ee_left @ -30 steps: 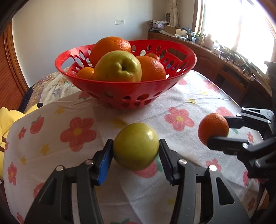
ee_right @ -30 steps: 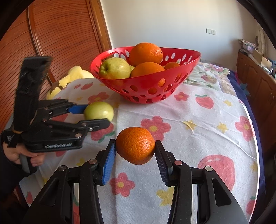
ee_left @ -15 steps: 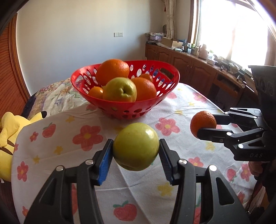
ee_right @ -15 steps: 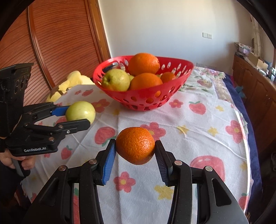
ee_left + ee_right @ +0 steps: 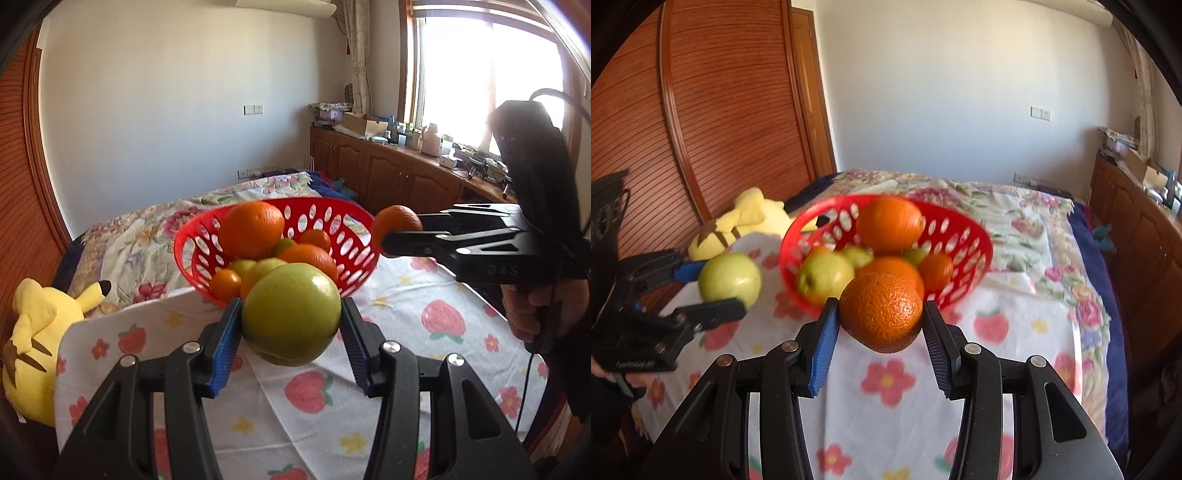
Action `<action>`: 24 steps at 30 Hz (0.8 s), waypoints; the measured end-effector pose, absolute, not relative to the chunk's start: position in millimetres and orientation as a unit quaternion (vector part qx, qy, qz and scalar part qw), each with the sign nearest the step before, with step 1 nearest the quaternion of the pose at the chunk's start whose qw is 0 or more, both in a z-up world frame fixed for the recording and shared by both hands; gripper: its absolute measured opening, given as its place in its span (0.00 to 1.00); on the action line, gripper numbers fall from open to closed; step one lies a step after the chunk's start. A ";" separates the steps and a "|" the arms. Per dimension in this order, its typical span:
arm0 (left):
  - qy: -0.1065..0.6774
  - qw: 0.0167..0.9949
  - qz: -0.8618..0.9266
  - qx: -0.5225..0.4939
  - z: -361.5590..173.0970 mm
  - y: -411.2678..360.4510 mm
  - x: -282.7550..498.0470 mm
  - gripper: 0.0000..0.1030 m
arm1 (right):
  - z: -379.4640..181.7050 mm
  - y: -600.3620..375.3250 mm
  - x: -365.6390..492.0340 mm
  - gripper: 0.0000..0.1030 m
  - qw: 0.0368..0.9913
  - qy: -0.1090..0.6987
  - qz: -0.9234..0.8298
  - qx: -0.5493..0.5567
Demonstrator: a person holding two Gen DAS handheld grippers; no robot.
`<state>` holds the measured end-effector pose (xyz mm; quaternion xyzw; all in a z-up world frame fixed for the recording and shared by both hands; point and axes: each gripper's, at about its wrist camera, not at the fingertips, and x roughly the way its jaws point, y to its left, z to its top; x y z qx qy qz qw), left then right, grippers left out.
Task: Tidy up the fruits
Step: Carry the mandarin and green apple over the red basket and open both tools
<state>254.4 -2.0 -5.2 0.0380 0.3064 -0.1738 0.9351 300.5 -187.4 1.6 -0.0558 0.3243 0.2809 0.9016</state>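
Both fruits have come up off the table (image 5: 413,373) since a second ago: back then the round yellow-green apple (image 5: 291,314) and the round, pebbly-skinned orange (image 5: 881,312) hung low over the white cloth printed with flowers and strawberries (image 5: 886,398), with the red perforated plastic basket (image 5: 343,236) looming above them, and now each is carried high enough that I look down past it into the basket's piled fruit. The left gripper (image 5: 291,332) has its 2 blue-padded fingers (image 5: 223,350) closed narrow against the apple's sides, and the right gripper (image 5: 881,332) clamps the orange the same way; neither grip has loosened during the lift. From the left camera, the orange sits just off the basket's right rim; from the right camera, the apple hangs just off its left rim. The basket already holds several oranges and apples heaped up, 1 large orange on top. To my eye this means the pick-up is finished and the carry is nearly done: what remains is moving both over the rim and letting go gently, since fruit dropped on that heap could roll out. A yellow plush toy (image 5: 37,332) lies on the bed beyond the table edge.
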 end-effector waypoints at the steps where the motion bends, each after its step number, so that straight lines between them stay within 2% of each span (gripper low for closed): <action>1: 0.304 0.936 -0.173 0.039 -3.1 -1.6 258.0 0.49 | 3.2 -185.4 308.2 0.44 0.901 0.324 0.281 -0.059; 13: 0.311 0.933 -0.177 0.039 -3.5 -5.8 305.5 0.49 | -26.4 -168.1 366.6 0.44 0.895 0.348 0.261 -0.105; 24: 0.328 0.926 -0.181 0.045 -8.9 -24.1 356.3 0.49 | -29.7 -172.0 375.1 0.47 0.897 0.343 0.259 -0.106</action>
